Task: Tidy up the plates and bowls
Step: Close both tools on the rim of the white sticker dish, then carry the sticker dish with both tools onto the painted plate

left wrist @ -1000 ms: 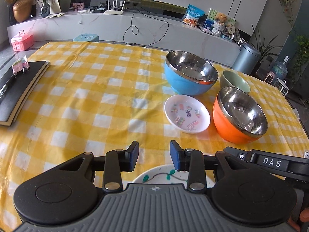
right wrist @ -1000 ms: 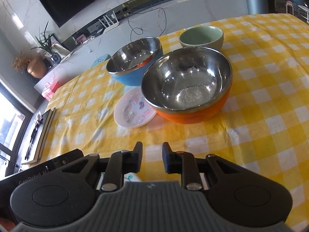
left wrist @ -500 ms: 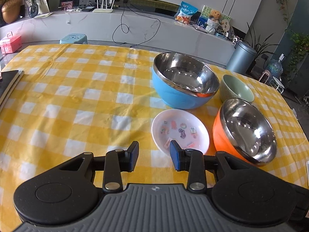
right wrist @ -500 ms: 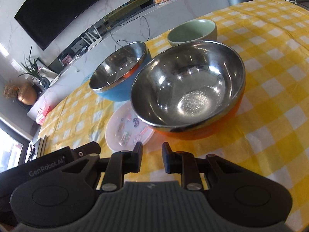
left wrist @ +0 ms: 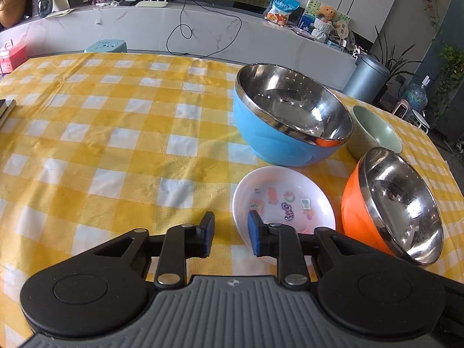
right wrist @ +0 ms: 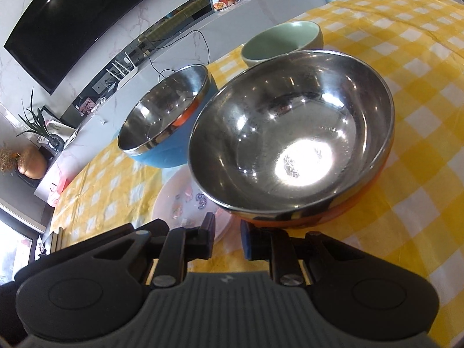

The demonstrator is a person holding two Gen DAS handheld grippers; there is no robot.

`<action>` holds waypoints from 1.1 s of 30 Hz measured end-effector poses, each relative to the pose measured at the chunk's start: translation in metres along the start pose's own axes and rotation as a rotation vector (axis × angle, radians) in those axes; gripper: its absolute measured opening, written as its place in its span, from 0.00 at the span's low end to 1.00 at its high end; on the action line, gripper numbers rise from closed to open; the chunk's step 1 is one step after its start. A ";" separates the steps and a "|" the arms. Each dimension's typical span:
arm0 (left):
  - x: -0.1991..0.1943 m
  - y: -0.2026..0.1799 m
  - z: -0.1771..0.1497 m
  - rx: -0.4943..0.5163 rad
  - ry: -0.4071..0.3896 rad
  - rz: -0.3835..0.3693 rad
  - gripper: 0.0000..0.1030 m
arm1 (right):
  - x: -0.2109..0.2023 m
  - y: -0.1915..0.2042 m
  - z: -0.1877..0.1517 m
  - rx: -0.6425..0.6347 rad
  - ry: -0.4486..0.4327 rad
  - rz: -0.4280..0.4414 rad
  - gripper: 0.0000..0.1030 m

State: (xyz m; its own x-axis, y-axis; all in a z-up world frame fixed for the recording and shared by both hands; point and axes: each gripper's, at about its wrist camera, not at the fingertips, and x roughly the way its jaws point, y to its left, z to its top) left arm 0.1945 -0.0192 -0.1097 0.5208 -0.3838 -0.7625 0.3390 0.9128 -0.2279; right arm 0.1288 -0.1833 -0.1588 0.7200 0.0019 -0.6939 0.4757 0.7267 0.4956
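Approach step. My left tool is closing at the near rim of the white plate, pads not yet pressing it. My right tool is closing just short of the orange bowl, nothing pinched. Blue bowl and green bowl wait behind on the table. Next: seat each rim between the pads, then lift.

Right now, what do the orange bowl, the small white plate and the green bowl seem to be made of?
Orange bowl: polished metal inside, likely stainless steel, since it mirrors the room; the glossy orange shell could be plastic or paint.
Small white plate: smooth and faintly translucent with printed pictures, probably plastic or melamine.
Green bowl: matte pale glaze and a thick rim, looks ceramic, though not certain.
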 end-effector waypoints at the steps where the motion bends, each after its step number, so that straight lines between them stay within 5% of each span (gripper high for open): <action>1: 0.001 -0.001 0.000 0.002 -0.001 -0.002 0.19 | 0.001 0.000 0.001 0.001 0.002 0.002 0.10; 3: 0.002 -0.002 0.000 0.005 0.002 -0.008 0.10 | 0.002 -0.001 0.001 0.006 0.006 0.007 0.08; 8: 0.001 -0.005 0.000 0.002 0.006 -0.005 0.06 | 0.001 0.000 0.001 0.000 0.006 0.000 0.07; 33: -0.091 -0.002 -0.031 -0.089 -0.019 0.047 0.06 | -0.069 0.010 -0.023 -0.082 0.041 0.080 0.04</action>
State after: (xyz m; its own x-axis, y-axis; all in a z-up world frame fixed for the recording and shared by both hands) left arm 0.1218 0.0181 -0.0583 0.5499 -0.3420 -0.7620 0.2433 0.9384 -0.2455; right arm 0.0726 -0.1600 -0.1178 0.7320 0.0885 -0.6755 0.3736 0.7769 0.5067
